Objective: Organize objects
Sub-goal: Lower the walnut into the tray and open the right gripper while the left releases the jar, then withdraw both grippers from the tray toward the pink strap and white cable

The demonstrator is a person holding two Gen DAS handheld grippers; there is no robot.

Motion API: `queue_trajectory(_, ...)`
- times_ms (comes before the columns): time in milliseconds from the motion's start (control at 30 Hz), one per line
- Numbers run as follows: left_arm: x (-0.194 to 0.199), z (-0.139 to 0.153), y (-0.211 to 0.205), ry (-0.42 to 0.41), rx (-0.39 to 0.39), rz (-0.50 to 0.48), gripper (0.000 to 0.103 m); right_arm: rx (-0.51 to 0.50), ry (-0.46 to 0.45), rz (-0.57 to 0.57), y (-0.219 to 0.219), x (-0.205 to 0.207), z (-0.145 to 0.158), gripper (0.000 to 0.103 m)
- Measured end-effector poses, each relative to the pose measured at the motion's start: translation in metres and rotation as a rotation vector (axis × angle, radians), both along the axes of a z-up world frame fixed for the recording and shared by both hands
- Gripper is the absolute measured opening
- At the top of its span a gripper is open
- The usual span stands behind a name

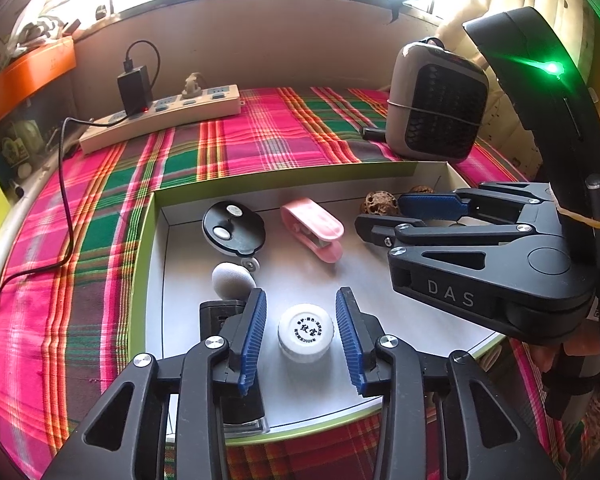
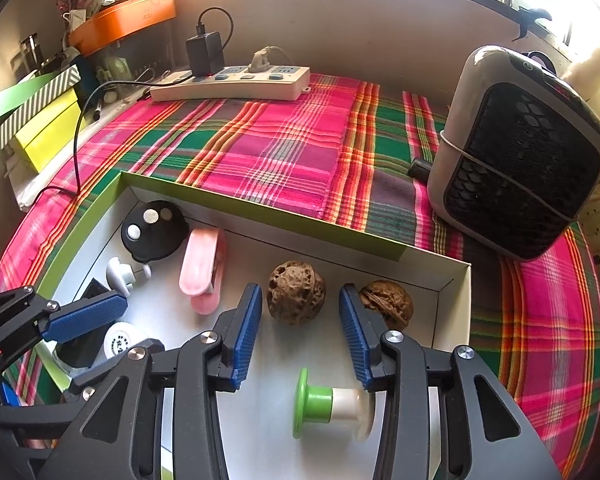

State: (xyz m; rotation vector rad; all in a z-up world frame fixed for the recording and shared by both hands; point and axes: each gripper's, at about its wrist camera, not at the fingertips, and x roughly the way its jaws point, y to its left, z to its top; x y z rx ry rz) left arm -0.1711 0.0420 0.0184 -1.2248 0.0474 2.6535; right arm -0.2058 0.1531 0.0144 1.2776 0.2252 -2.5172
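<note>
Hovering over my green-rimmed tray [image 1: 150, 236] holding walnuts [image 2: 296, 292], pink clip [image 1: 312, 228] and green spool [image 2: 314, 402], my spread left gripper [image 1: 302, 336] straddles a white cap [image 1: 306, 332] untouched, right gripper [image 2: 300, 332] likewise spread, beside the heater [image 2: 516, 152].

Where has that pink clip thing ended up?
The pink clip lies inside the shallow white box, toward its far left part, just right of the round black disc and left of the darker walnut.
</note>
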Motion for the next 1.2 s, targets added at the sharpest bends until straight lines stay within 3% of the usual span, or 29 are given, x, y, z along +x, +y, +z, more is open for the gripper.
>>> queue_trajectory(267, 0.004, 0.002, -0.002, 0.003, 0.002, 0.000, 0.037, -0.009, 0.008, -0.006, 0.002, 0.004, 0.003, 0.046)
queue_trajectory(1200, 0.052, 0.025, -0.016, 0.063, 0.022, 0.029, 0.038, -0.047, 0.070, -0.041, 0.009, 0.050, 0.030, 0.047)
